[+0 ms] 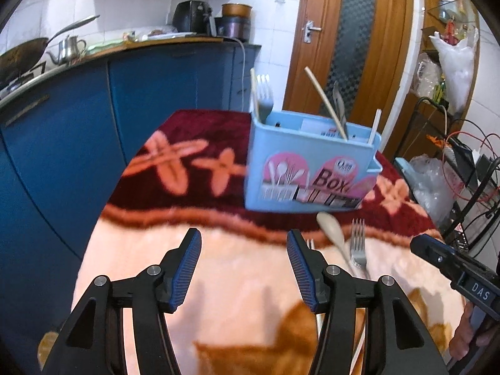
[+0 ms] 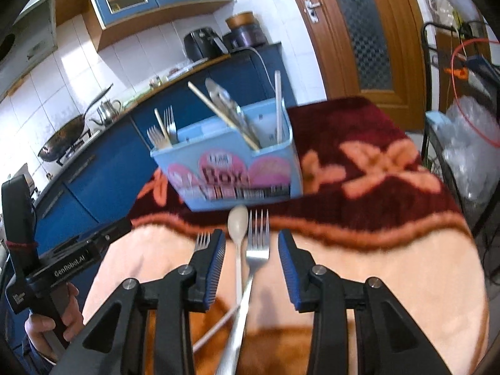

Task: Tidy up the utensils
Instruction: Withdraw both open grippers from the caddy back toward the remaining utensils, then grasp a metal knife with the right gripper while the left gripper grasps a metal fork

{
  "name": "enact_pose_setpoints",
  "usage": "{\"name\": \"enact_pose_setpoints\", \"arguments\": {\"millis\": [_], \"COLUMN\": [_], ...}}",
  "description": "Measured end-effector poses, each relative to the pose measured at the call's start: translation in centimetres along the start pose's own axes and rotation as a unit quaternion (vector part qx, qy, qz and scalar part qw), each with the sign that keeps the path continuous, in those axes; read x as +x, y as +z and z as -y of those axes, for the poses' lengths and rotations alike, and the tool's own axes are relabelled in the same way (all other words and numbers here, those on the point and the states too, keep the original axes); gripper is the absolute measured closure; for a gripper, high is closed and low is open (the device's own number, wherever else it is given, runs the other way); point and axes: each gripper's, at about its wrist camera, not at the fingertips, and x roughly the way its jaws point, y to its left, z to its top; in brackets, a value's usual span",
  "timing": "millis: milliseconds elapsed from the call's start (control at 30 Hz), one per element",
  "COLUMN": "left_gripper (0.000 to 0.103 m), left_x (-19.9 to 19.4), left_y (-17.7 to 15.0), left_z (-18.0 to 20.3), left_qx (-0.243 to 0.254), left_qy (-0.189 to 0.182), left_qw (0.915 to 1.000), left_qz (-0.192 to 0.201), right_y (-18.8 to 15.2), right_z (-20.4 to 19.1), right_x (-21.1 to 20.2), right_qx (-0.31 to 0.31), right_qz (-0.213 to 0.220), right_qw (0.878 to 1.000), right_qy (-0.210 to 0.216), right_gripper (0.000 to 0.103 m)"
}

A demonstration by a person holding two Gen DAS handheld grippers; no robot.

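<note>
A light-blue utensil box [image 1: 297,168] [image 2: 231,168] stands on the dark red part of the blanket, with forks, chopsticks and a metal utensil upright in it. In front of it lie a beige spoon [image 2: 238,220] [image 1: 331,226] and a steel fork [image 2: 257,243] [image 1: 357,243] side by side. A second fork [image 2: 202,240] peeks out left of them, and a white chopstick [image 2: 215,328] lies nearer. My right gripper [image 2: 251,234] hovers open above the spoon and fork, which show between its fingers. My left gripper [image 1: 243,236] is open over bare blanket, left of the utensils.
The blanket-covered table [image 1: 156,250] drops off at the left toward blue cabinets [image 1: 62,143]. A counter holds a wok [image 2: 62,137] and a kettle [image 1: 70,48]. A wire rack with cables and plastic bags [image 1: 453,168] stands right of the table, and a wooden door [image 1: 350,47] is behind.
</note>
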Motion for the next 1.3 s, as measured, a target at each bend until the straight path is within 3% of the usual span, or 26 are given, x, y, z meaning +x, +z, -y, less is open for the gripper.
{"name": "enact_pose_setpoints", "arguments": {"millis": [600,933,1033,1100,1300], "left_gripper": [0.045,0.045,0.045,0.045,0.045], "left_x": [-1.7,-2.9,-2.8,-2.8,-2.2], "left_y": [-3.5,-4.5,-4.6,-4.7,-4.8], "left_z": [-3.2,-5.0,-5.2,-5.2,-4.3], "left_qx": [-0.014,-0.033,-0.033,-0.034,-0.024], "left_qy": [0.026,0.032,0.032,0.030,0.022], "left_qw": [0.9994,0.9988,0.9988,0.9989,0.9991], "left_qz": [-0.019,-0.014,-0.015,-0.016,-0.027], "right_y": [-5.6,-6.0,-5.7,-5.5,-5.2], "right_z": [-3.7,-3.7,-3.5,-3.3,-2.5], "right_x": [1.1,3.1,3.6,3.9,3.4], "right_qx": [0.005,0.030,0.033,0.034,0.041], "right_qz": [-0.093,-0.115,-0.109,-0.105,-0.079], "right_qw": [0.995,0.993,0.993,0.994,0.996], "right_qy": [0.031,0.013,0.007,-0.003,0.027], "right_gripper": [0.065,0.066,0.070,0.086,0.097]}}
